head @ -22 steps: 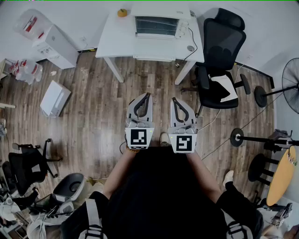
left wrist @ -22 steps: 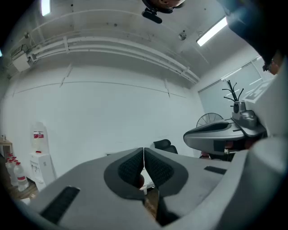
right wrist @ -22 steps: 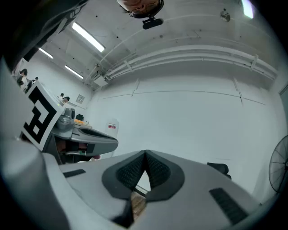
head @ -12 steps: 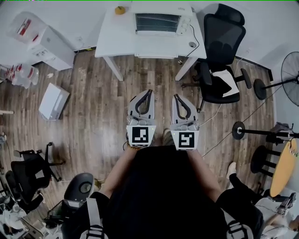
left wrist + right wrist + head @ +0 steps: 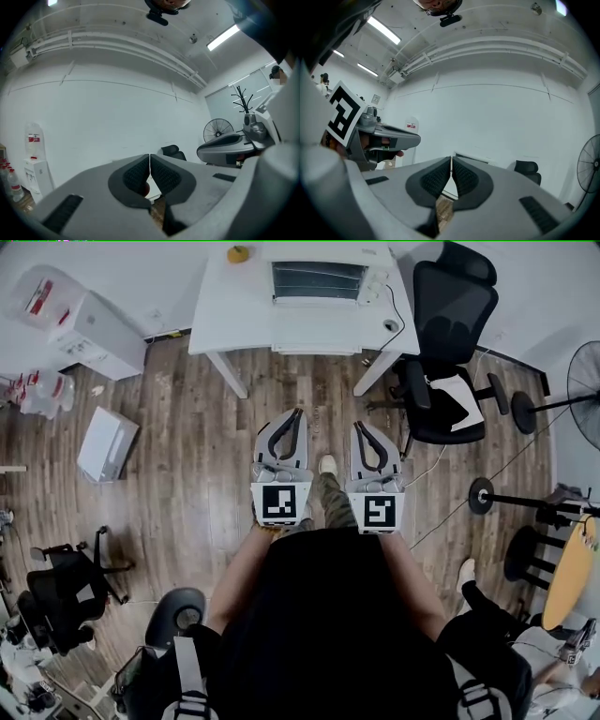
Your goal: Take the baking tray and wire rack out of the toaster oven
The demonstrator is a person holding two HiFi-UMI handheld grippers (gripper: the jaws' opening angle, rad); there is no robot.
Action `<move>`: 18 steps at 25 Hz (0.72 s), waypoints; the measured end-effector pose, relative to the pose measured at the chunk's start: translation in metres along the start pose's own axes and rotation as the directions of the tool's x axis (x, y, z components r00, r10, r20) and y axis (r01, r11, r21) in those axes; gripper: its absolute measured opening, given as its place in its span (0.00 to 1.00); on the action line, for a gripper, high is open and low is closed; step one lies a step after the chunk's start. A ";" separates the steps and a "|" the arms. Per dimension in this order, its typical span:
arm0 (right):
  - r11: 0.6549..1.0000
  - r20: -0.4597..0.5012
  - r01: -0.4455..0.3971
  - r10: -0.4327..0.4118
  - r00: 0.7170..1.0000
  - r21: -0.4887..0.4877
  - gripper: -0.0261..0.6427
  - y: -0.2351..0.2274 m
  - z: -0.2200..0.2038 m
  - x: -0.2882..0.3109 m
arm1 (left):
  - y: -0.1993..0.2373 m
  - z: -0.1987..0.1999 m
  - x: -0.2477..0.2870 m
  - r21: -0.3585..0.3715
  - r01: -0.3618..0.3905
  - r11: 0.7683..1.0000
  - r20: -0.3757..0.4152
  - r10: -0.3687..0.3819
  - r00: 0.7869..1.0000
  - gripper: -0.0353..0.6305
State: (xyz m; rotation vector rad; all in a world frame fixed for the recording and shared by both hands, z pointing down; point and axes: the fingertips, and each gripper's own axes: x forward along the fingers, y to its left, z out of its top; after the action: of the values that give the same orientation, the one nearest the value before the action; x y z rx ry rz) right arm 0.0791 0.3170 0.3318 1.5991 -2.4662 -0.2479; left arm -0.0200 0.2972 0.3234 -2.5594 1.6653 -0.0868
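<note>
Walking toward the oven, both grippers empty

In the last second I took a step: my foot [image 5: 326, 465] showed between the left gripper [image 5: 296, 414] and the right gripper [image 5: 360, 426], and the toaster oven [image 5: 319, 281] on the white counter [image 5: 234, 320] shifted slightly up in the head view. Both pairs of fingers were pressed shut on nothing. The oven was well ahead of me. The baking tray and wire rack, presumably inside it, were unseen and untouched.

Ahead of my left claw [image 5: 297, 412] I see wood-plank floor [image 5: 187, 456] reaching a white table [image 5: 230, 320] against the white wall [image 5: 117, 117]. Right of my right claw [image 5: 358, 426] stands a black office chair [image 5: 452, 306], with a pedestal fan [image 5: 586, 404] farther right. A white box [image 5: 108, 442] lies well left. Strip lights [image 5: 384, 29] glow overhead.
</note>
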 end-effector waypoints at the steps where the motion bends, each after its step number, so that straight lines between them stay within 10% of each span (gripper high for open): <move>1: 1.000 0.005 -0.001 0.001 1.000 0.007 0.08 -0.003 -0.001 0.005 | 0.003 -0.002 0.004 0.003 -0.005 1.000 -0.011 0.005 1.000 0.09; 18: 0.998 0.000 -0.052 0.052 0.999 0.026 0.08 -0.068 -0.024 0.084 | 0.009 -0.015 0.094 0.026 -0.043 0.999 -0.077 0.045 0.996 0.09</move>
State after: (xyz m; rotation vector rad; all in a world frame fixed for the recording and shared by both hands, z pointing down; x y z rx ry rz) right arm 0.1113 0.2118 0.3446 1.5421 -2.5167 -0.2083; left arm 0.0086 0.2066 0.3373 -2.5312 1.7354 -0.2049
